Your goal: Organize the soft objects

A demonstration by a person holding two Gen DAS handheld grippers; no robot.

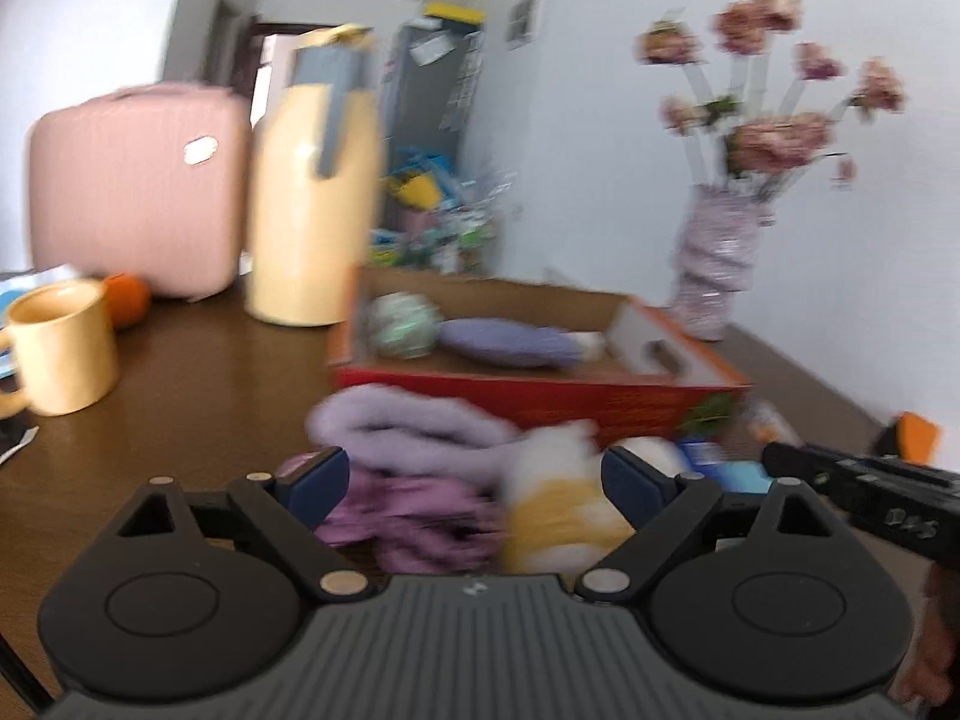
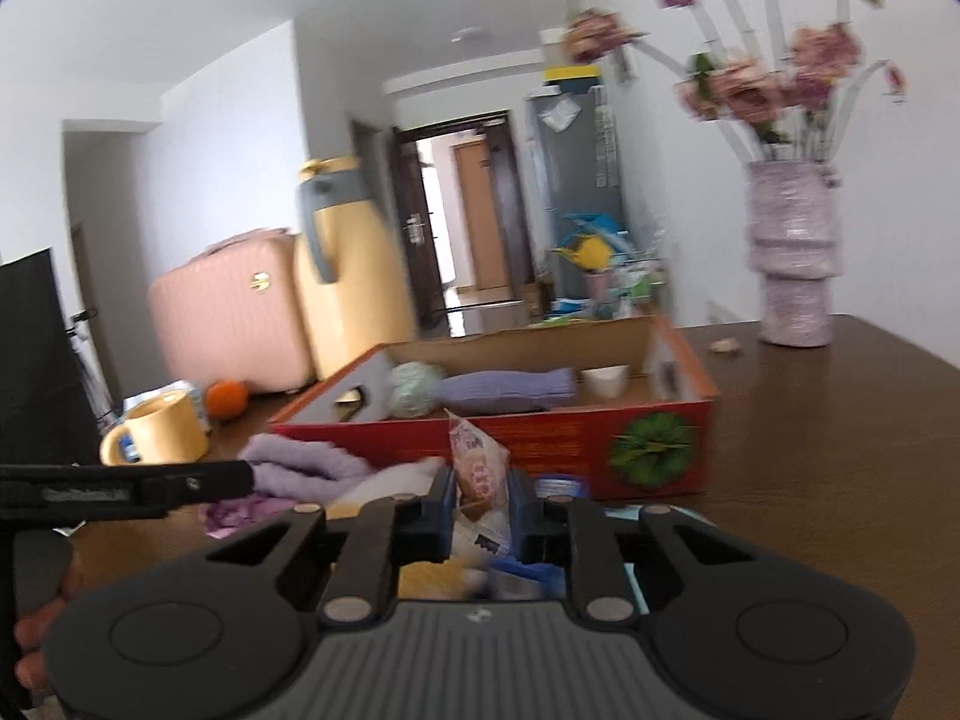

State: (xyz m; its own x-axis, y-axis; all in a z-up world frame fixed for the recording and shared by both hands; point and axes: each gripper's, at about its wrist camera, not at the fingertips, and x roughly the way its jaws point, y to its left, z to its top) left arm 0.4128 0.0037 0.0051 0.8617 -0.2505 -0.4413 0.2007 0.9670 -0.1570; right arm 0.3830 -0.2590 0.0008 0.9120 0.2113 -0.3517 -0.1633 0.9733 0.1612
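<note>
While my right gripper clamps a crinkly snack packet just before the red cardboard box, box dead ahead; my left gripper gapes empty over lilac towel, yellow-white plush alongside

The left gripper stands with jaws wide apart over a heap of soft things on the brown wooden table: a fluffy lilac cloth, a crumpled purple fabric and a yellow-and-white plush toy. Just behind the heap sits a shallow red cardboard box holding a pale green yarn ball and a long purple knitted piece.
</note>
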